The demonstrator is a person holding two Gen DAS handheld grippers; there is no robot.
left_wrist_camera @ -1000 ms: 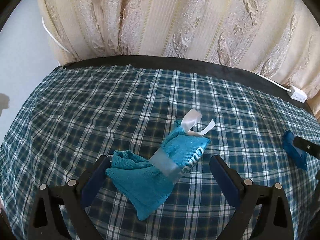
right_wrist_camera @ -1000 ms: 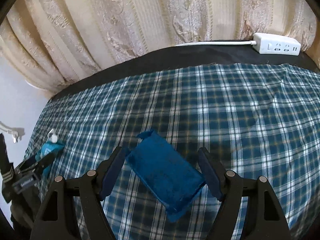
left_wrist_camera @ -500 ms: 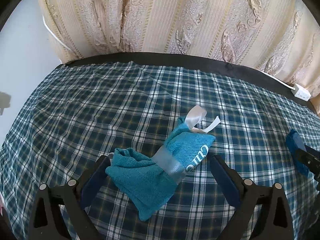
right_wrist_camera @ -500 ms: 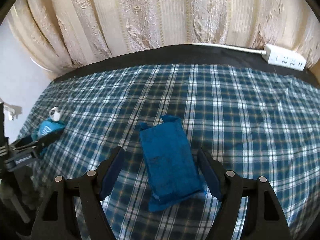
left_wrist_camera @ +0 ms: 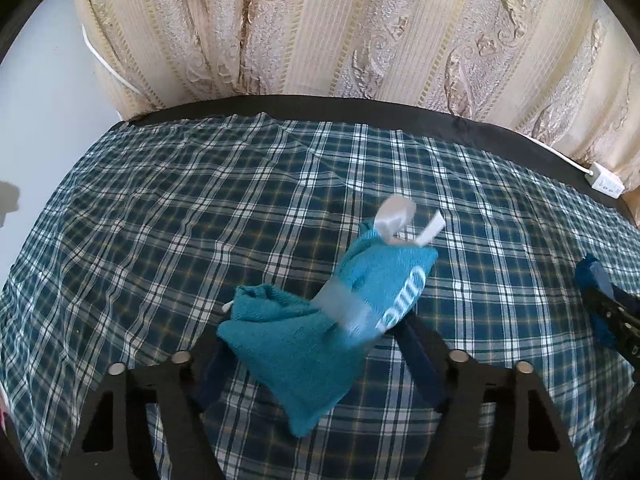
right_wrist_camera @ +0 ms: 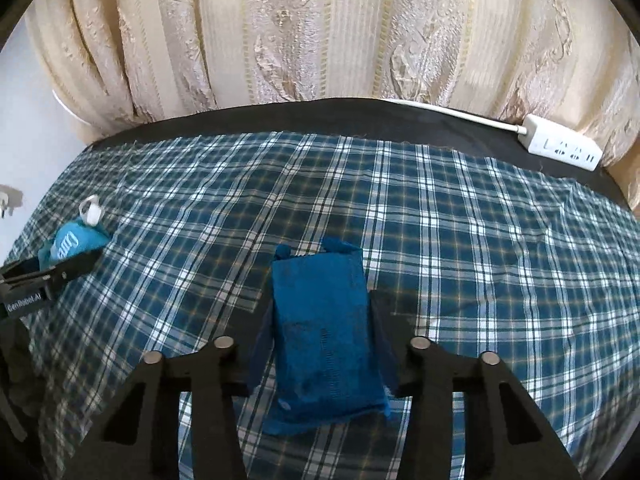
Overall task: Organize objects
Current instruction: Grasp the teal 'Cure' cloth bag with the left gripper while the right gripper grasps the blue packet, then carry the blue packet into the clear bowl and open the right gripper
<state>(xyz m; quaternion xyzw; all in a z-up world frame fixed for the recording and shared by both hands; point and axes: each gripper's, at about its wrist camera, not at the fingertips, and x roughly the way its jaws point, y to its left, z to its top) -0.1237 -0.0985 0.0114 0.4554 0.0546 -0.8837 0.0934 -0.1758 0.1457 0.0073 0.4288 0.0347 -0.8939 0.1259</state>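
Observation:
A teal rolled towel with a grey band, white lettering and a white ribbon lies on the plaid cloth in the left wrist view. My left gripper is shut on it, both pads pressing its sides. A dark blue folded towel lies lengthwise in the right wrist view. My right gripper is shut on it, pads against both long edges. The teal towel also shows far left in the right wrist view. The blue towel shows at the right edge of the left wrist view.
A blue plaid cloth covers a dark table with a black back edge. A white power strip with its cable lies at the back right. Cream patterned curtains hang behind. A white wall stands at the left.
Both grippers have closed from wide open onto their towels. The blue towel has turned from slanted to lengthwise between the right jaws.

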